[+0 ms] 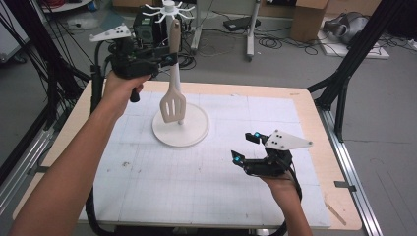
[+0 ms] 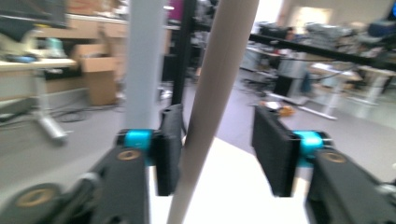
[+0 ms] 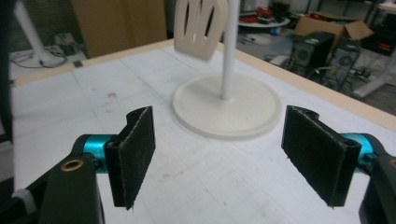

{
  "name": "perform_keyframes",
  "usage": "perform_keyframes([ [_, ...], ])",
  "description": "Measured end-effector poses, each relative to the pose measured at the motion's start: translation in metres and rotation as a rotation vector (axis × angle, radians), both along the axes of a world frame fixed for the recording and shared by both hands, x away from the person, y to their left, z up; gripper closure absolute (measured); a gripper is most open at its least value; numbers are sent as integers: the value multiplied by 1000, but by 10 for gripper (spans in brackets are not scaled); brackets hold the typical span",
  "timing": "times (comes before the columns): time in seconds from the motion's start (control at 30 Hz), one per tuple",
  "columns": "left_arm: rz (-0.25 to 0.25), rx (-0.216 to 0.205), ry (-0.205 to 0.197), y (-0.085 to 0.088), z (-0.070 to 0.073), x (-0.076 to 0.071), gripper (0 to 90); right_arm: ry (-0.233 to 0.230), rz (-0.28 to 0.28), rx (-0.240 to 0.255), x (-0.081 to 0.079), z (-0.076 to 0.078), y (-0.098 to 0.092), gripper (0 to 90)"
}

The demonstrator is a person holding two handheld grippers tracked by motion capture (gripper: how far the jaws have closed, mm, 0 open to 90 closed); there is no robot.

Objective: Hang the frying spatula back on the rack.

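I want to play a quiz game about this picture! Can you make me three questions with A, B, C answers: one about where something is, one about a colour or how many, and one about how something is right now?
1. Where is the spatula?
A. Flat on the table
B. Hanging at the stand
C. In a cardboard box

2. What colour is the stand's round base?
A. White
B. Red
C. Green

3. How are the right gripper's jaws?
A. Shut on the spatula
B. Shut on a cup
C. Open, with nothing between

Answers: 1 B, it hangs upright beside the pole with its blade above the base. 2 A, the disc looks white. 3 C, the right gripper view shows bare table between its pads.
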State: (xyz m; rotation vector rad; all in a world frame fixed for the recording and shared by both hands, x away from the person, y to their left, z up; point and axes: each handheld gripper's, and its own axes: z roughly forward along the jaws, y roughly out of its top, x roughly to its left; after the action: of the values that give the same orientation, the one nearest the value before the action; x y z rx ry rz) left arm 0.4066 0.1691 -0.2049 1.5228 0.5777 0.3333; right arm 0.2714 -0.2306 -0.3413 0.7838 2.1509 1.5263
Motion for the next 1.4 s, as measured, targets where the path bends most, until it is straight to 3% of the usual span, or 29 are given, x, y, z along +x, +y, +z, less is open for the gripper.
perform_keyframes([
  [0.2,37,-6,-44,28,-16,-33,385,11,-84,-4,-5,-8,-12,210],
  [0.37,41,22,-70,45,-34,-66,288,-5,-163,-10,-10,-15,-19,195],
  [0.53,67,39,-51,60,-58,-95,147,-3,-239,-26,-15,-26,-26,180],
  [0.8,148,35,-35,85,-105,-130,141,26,-298,-17,-24,-41,-39,180],
  [0.87,177,25,-33,89,-119,-137,141,32,-306,-17,-27,-46,-41,180],
  [1.0,215,43,-23,94,-144,-149,143,39,-312,-34,-33,-51,-43,180],
  [1.13,234,23,-17,98,-162,-158,148,29,-324,-40,-37,-51,-45,180],
  [1.27,244,25,-4,98,-177,-160,156,19,-343,-30,-41,-51,-47,180],
  [1.33,238,58,14,98,-180,-159,160,14,-350,-29,-43,-50,-48,180],
  [1.4,237,59,10,98,-181,-160,160,7,-354,-32,-44,-50,-49,180],
])
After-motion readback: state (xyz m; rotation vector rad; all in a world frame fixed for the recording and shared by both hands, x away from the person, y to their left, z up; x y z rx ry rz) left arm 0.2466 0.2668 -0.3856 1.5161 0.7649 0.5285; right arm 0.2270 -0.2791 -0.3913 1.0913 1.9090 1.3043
